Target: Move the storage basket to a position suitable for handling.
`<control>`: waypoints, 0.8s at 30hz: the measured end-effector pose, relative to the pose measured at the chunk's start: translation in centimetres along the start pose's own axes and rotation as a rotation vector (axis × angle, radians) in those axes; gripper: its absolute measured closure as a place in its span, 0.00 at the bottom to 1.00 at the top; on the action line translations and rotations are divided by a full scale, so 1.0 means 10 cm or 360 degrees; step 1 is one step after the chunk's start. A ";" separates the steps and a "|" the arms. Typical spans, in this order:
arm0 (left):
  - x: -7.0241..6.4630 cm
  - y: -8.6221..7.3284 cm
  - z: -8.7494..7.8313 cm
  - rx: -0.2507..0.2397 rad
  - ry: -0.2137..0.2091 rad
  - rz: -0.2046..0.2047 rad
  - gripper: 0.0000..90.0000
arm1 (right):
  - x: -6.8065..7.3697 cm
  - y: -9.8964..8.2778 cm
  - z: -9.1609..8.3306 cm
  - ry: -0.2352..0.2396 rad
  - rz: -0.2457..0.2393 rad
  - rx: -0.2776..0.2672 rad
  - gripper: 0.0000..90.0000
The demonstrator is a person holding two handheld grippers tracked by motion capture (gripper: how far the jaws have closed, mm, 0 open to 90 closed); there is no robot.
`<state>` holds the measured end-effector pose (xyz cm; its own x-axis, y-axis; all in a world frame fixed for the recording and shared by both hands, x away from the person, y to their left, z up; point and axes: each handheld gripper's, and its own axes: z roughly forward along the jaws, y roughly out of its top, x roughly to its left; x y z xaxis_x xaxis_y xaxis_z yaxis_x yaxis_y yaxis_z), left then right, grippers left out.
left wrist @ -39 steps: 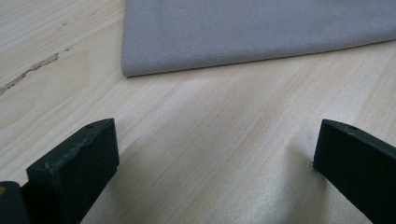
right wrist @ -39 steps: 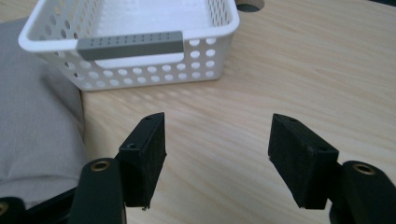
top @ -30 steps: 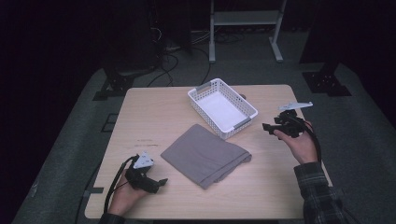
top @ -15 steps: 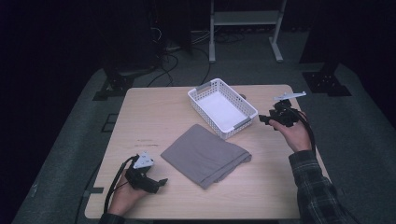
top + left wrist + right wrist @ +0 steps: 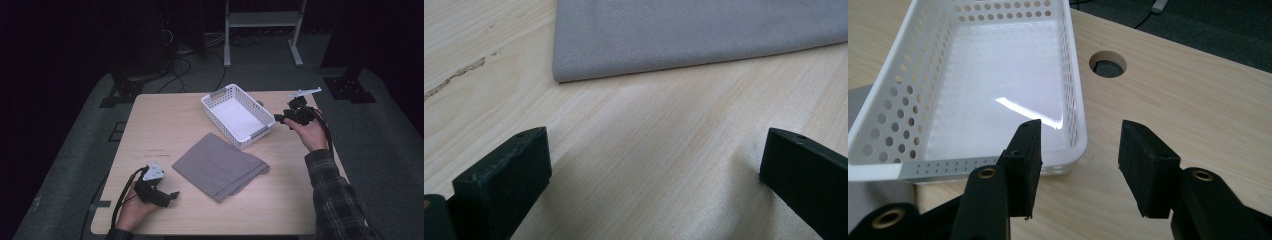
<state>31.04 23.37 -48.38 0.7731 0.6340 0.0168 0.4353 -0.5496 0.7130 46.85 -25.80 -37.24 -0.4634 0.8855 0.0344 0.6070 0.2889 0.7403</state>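
A white perforated basket (image 5: 250,137) stands empty at the far middle of the wooden table (image 5: 165,125), set at a slant. A folded grey cloth (image 5: 220,167) lies flat in front of it. My right gripper (image 5: 278,119) hovers just right of the basket's near right corner, pointing left at it. In the right gripper view the basket (image 5: 1075,75) sits ahead of my right gripper (image 5: 1080,145); the jaws have just been closing, stay apart, and only bare table lies between them. My left gripper (image 5: 172,196) rests low at the near left, open wide. My left gripper (image 5: 654,160) faces the cloth's edge (image 5: 699,35).
A round cable hole (image 5: 1108,63) pierces the tabletop just beyond the basket's right side. A metal stand (image 5: 260,30) and cables sit on the dark floor behind the table. The table's right edge runs close to my right hand (image 5: 312,135).
My right hand has moved away from the person and slightly left, nearer the basket's corner, and its jaws stand narrower. The left hand, cloth and basket have not moved.
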 end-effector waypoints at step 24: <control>0.00 0.00 0.00 -0.0001 -0.0005 0.0006 0.00 | -0.05 0.16 0.56 0.0024 -0.0022 0.0129 0.72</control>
<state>31.03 23.36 -48.38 0.7763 0.6301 0.0173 0.4321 -0.5518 0.7133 51.71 -23.78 -39.89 -0.4811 0.8759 0.0350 0.6506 0.3300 0.6840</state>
